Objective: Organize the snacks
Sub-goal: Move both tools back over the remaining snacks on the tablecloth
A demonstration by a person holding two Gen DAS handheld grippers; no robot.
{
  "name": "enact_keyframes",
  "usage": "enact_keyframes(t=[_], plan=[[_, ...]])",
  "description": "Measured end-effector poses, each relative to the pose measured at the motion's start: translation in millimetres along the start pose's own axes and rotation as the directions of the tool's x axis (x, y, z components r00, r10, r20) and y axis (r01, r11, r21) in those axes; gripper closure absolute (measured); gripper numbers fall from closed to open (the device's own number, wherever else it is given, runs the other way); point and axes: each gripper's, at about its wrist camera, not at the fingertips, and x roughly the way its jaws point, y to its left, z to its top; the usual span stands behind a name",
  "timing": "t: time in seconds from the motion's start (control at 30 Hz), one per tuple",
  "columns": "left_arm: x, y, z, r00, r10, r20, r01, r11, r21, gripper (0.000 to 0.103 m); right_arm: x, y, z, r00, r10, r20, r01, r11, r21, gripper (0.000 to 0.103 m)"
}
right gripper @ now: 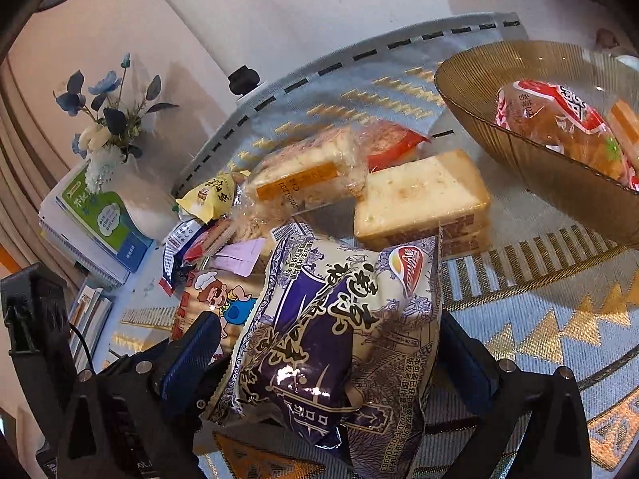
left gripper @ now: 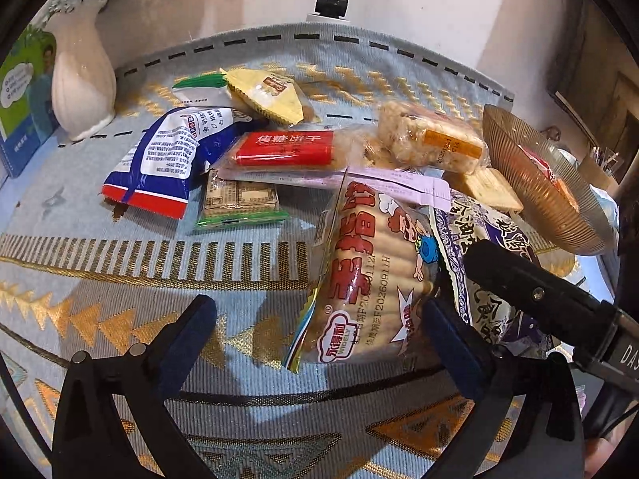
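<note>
While both tilt downward, right claw (right gripper: 327,363) straddles the purple packet (right gripper: 331,335)

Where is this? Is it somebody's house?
Probably a home, at a table by a wall. A patterned tablecloth covers it, a white vase of flowers stands at the back beside some books, and snack packets lie next to a ribbed glass bowl.
</note>
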Motion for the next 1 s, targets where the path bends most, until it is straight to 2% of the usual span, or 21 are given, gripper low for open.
enact_keyframes(t=[1.0], plan=[[-0.5,1.0,-1.1,1.0,-0.001,0.002,0.001,1.0,0.001,0.0,3.1,3.7,2.6,1.0,-0.018,-0.01,0.018,1.0,-0.017,0.0]])
